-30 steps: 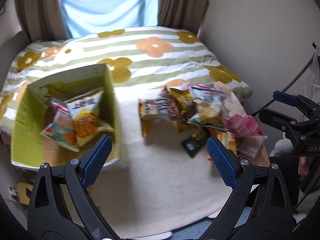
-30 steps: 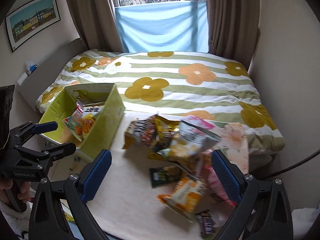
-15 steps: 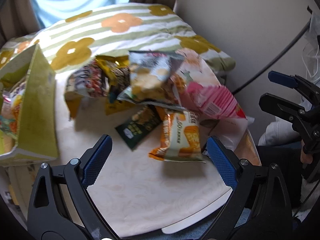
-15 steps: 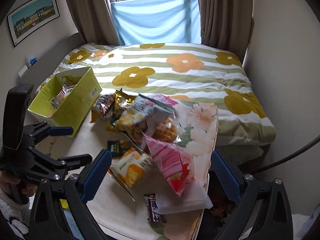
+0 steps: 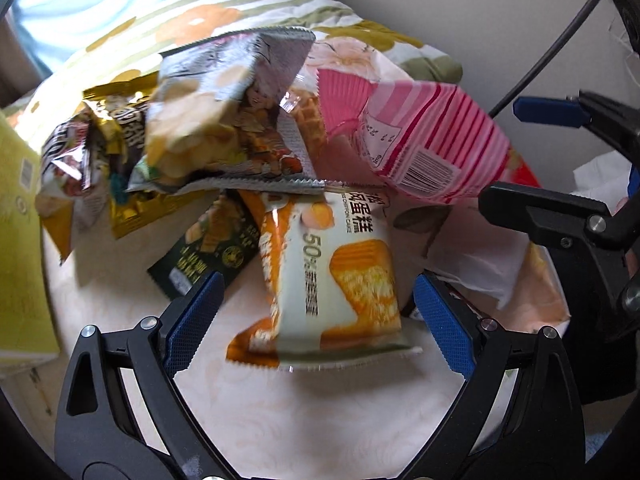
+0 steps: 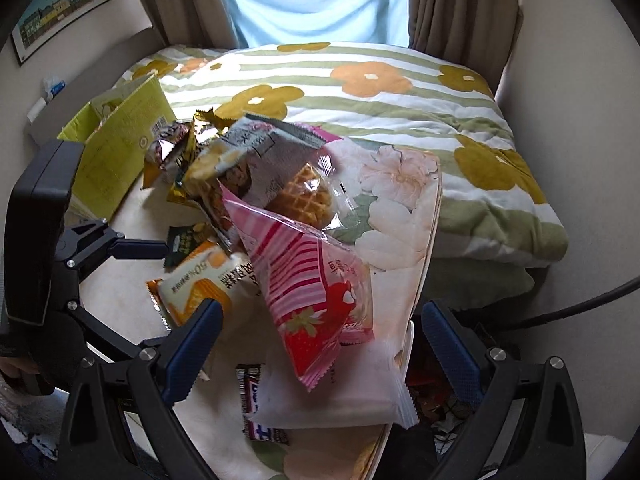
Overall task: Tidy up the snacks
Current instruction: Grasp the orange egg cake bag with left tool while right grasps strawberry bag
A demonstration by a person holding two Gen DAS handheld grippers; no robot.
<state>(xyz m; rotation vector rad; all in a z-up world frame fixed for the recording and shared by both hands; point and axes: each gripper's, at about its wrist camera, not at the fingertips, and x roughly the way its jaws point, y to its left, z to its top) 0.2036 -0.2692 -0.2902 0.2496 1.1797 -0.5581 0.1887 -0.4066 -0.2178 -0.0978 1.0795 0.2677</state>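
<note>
A pile of snack packets lies on a cream table. My left gripper is open, its blue pads either side of an orange and white cake packet, which also shows in the right wrist view. My right gripper is open around a pink striped strawberry packet, also in the left wrist view. A grey chip bag and a dark green packet lie behind. The yellow-green box stands at the left.
A bed with a flowered striped quilt lies beyond the table. A waffle packet, gold and silver packets and a white bag over a chocolate bar are in the pile. A black cable runs at right.
Both grippers have moved right and down toward the snack pile, away from the box. The cake packet now lies between the left pads; the pink packet sits between the right pads.
</note>
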